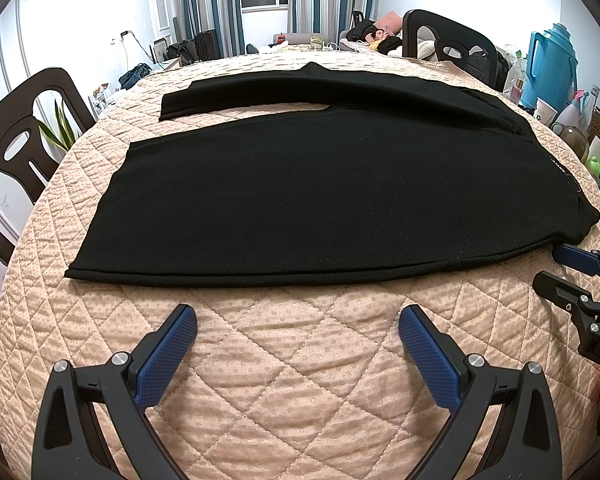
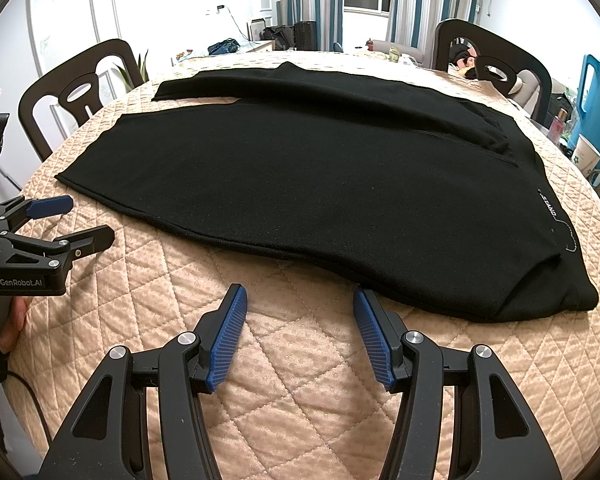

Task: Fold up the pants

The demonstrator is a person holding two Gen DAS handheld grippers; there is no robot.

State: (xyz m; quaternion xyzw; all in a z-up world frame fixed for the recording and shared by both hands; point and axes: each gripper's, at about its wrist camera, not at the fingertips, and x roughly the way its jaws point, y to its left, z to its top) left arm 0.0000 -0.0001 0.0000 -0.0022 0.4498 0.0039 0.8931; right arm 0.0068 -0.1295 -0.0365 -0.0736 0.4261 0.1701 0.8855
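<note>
On quilted tablecloth [image 1: 300, 360]: black pants [image 1: 300, 192], spread flat, legs leftward, waistband right. Left gripper [image 1: 298, 328] and right gripper [image 2: 298, 308]: jaws wide, empty, near pants' closest edge, not touching.

A home dining room: quilted table cover [image 1: 300, 360], dark chairs [image 2: 80, 88], striped curtains [image 1: 220, 4] (sofa [image 1: 364, 40] beyond).

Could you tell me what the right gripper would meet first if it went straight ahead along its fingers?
Probably the near edge of the black pants. The right gripper is open over the quilted cover, and its right fingertip is almost at the hem, though depth is hard to judge.
</note>
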